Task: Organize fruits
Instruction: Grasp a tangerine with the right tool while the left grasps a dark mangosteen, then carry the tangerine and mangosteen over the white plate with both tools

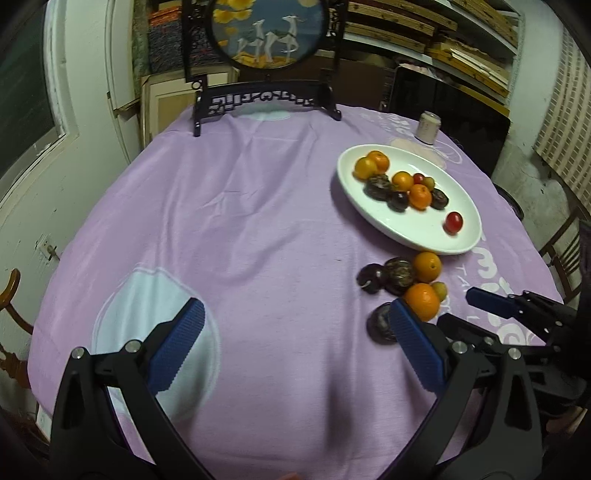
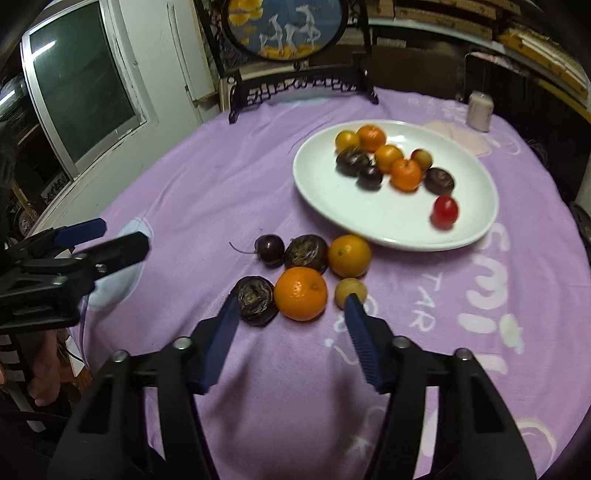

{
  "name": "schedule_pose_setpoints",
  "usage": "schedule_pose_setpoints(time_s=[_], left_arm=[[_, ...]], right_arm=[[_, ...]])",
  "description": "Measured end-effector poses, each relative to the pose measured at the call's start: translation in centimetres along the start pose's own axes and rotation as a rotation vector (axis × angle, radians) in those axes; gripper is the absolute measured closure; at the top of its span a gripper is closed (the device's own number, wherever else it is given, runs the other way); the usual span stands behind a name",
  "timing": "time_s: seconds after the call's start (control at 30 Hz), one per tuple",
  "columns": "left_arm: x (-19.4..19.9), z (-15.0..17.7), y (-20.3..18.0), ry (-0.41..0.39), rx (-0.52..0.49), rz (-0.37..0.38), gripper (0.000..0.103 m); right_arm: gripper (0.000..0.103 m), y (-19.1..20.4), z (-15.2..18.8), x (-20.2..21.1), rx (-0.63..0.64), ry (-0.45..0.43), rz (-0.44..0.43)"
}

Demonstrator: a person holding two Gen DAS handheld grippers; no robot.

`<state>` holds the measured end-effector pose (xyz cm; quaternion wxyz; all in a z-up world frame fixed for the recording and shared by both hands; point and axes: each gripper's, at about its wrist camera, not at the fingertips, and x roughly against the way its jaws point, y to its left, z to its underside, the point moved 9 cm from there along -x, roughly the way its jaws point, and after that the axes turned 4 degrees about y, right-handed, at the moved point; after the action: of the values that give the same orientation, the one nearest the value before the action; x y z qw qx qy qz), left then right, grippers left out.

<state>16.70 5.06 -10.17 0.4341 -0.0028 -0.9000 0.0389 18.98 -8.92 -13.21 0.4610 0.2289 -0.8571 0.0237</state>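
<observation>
A white oval plate [image 2: 332, 206] [image 1: 391, 225] holds several oranges, dark fruits and a red fruit [image 2: 445, 210]. Loose fruit lies on the purple cloth in front of it: two oranges [image 2: 301, 293] [image 2: 349, 255], two dark wrinkled fruits [image 2: 255, 300] [image 2: 306, 253], a dark cherry [image 2: 270, 249] and a small yellow fruit [image 2: 351, 291]. My right gripper [image 2: 291, 301] is open and empty, its fingers just short of the near orange. My left gripper [image 1: 295, 310] is open and empty over bare cloth, left of the loose fruit [image 1: 421, 299].
A black carved stand with a round painted panel [image 1: 264, 33] stands at the table's far edge. A pale can [image 1: 427, 127] stands behind the plate. Wooden chairs sit at the left and right table edges. The right gripper also shows in the left wrist view [image 1: 476, 310].
</observation>
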Motion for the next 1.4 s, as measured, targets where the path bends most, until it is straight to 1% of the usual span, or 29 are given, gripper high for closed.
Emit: schedule_pose_setpoints(time_s=[0.07, 0.1, 0.13, 0.2, 0.27, 0.3, 0.4, 0.47, 0.57, 0.67, 0.73, 0.83, 0.87, 0.9, 0.97, 1.0, 1.03, 1.1, 1.13, 1.27, 1.4], left_arm=[[0.0, 0.1, 0.3, 0.000, 0.002, -0.002, 0.002], [-0.1, 0.1, 0.5, 0.002, 0.004, -0.003, 0.002], [-0.2, 0.2, 0.7, 0.004, 0.005, -0.003, 0.002], [-0.4, 0.5, 0.9, 0.012, 0.005, -0.004, 0.002], [-0.6, 0.6, 0.9, 0.018, 0.004, -0.007, 0.002], [-0.7, 0.7, 0.9, 0.023, 0.001, -0.007, 0.002], [-1.1, 1.1, 0.3, 0.039, -0.017, 0.000, 0.002], [-1.5, 1.4, -0.7, 0.051, -0.040, 0.017, 0.002], [-2.9, 2.1, -3.7, 0.081, -0.101, 0.071, 0.002], [-4.3, 2.7, -6.1, 0.109, -0.148, 0.095, 0.002], [-5.4, 3.0, -7.2, 0.118, -0.174, 0.082, 0.002], [-6.8, 3.2, -8.1, 0.121, -0.207, 0.041, 0.004], [-7.2, 3.2, -8.3, 0.126, -0.213, 0.037, 0.005], [-7.7, 3.2, -8.5, 0.136, -0.219, 0.035, 0.010], [-8.6, 3.4, -8.9, 0.163, -0.231, 0.033, 0.027], [-8.9, 3.5, -9.0, 0.173, -0.238, 0.036, 0.041], [-8.8, 3.3, -9.1, 0.159, -0.241, 0.034, 0.053], [-8.7, 3.2, -9.3, 0.160, -0.259, 0.024, 0.062], [-8.6, 3.2, -9.2, 0.160, -0.262, 0.021, 0.062], [-7.6, 3.2, -8.9, 0.158, -0.234, 0.051, 0.062], [-5.9, 2.9, -8.8, 0.127, -0.222, 0.071, 0.062]], right_arm=[[0.052, -0.1, -0.2, -0.9, -0.004, 0.019, -0.004], [0.057, -0.3, -0.3, -1.3, -0.009, 0.031, -0.008], [0.060, -0.4, -0.3, -1.9, -0.016, 0.045, -0.011], [0.060, -0.8, -0.1, -3.5, -0.032, 0.087, -0.010], [0.060, -1.0, 0.0, -4.3, -0.055, 0.093, -0.047], [0.062, -1.0, 0.0, -4.3, -0.059, 0.092, -0.051], [0.063, -1.1, 0.4, -3.2, -0.051, 0.076, -0.035], [0.063, -1.3, 1.1, -1.7, -0.036, 0.057, -0.002], [0.063, -2.9, 2.5, 0.3, -0.044, 0.041, 0.070], [0.063, -5.0, 3.9, 1.8, -0.098, 0.033, 0.099], [0.063, -5.9, 4.4, 2.5, -0.121, 0.023, 0.106], [0.063, -6.8, 4.8, 3.3, -0.146, 0.007, 0.104], [0.063, -7.0, 5.0, 3.4, -0.152, 0.005, 0.098], [0.063, -7.0, 5.1, 3.4, -0.157, 0.006, 0.093], [0.063, -7.2, 5.2, 3.3, -0.166, 0.012, 0.084], [0.063, -7.3, 5.3, 3.2, -0.170, 0.014, 0.079], [0.063, -7.3, 5.2, 3.2, -0.173, 0.015, 0.073], [0.063, -7.2, 5.1, 3.2, -0.174, 0.013, 0.064], [0.063, -7.2, 5.0, 3.4, -0.173, 0.009, 0.063], [0.063, -7.0, 4.7, 3.7, -0.168, -0.006, 0.060], [0.063, -7.0, 4.6, 3.7, -0.171, -0.008, 0.060]])
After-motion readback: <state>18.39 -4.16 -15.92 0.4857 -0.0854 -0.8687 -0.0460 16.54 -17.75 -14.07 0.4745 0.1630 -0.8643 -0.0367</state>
